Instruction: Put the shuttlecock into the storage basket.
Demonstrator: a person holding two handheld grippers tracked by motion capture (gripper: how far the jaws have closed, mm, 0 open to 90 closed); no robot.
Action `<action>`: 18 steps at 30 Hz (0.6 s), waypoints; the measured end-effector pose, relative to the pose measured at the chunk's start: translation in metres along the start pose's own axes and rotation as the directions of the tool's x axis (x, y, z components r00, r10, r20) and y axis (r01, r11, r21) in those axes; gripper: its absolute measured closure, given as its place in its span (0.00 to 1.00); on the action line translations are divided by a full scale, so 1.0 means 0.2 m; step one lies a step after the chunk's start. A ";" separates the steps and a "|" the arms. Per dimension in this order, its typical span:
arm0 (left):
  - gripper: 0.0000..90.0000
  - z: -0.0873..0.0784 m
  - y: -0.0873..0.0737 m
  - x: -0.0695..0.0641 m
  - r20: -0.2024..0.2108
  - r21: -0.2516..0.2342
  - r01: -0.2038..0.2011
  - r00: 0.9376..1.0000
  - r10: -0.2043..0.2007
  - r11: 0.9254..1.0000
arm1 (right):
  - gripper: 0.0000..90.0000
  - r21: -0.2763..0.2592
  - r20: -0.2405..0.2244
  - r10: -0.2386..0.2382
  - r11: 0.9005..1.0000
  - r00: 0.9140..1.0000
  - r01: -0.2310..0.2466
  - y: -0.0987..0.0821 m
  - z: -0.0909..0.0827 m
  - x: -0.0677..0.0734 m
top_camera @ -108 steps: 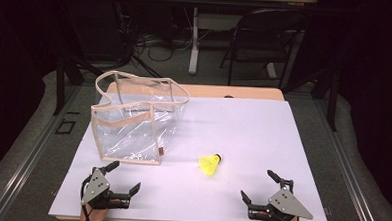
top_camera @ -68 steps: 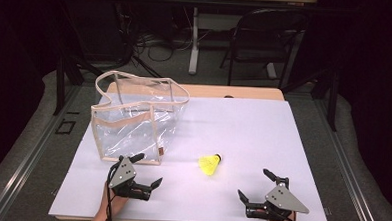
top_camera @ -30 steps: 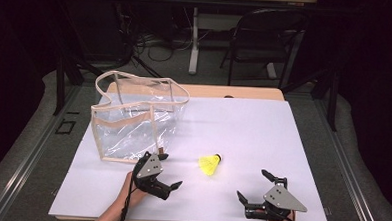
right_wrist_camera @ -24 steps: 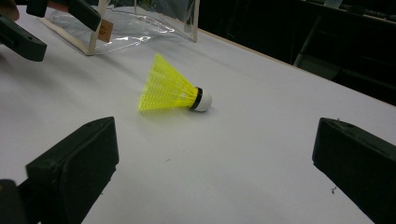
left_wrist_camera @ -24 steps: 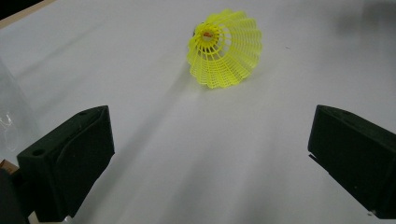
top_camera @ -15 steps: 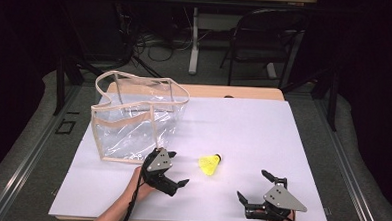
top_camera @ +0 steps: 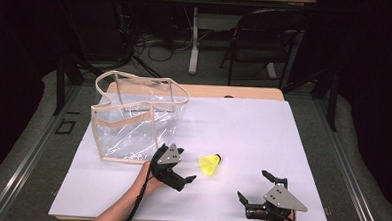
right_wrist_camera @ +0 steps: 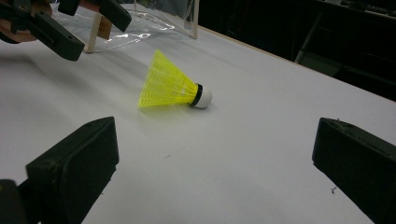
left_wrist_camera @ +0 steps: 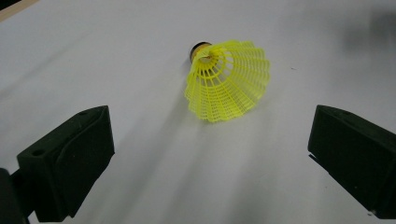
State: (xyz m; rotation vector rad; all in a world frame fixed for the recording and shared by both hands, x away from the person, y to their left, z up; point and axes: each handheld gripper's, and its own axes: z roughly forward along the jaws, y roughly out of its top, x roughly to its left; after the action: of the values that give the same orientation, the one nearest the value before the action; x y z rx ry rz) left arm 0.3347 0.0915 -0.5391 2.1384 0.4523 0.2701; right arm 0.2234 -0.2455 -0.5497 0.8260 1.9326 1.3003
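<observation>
Yellow shuttlecock just ahead of wide-open left hand-held gripper, seemingly untouched.

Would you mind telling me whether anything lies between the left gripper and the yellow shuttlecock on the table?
Nothing visible does. The left gripper, jaws open, faces the yellow shuttlecock, which lies on its side with bare white table between them. The clear bag stands off to the side, out of that path.

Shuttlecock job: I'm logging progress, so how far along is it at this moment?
Early stage. Done: nothing picked up; the yellow shuttlecock lies on its side on the white table. In hand: the left gripper sits just short of it, jaws open, not touching. The right gripper rests open near the front edge. Left: gripping it, probably then moving it to the clear bag.
</observation>
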 end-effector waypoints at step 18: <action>0.04 0.08 0.06 0.04 0.029 0.020 0.000 1.000 0.000 1.000 | 0.00 0.005 -0.004 0.008 1.000 1.000 -0.008 0.00 0.00 0.00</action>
State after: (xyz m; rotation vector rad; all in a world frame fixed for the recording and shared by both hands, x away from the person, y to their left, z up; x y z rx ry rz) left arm 0.3496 0.0764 -0.5380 2.1592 0.4397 0.2348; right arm 0.2242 -0.2459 -0.5507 0.8346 1.9376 1.3032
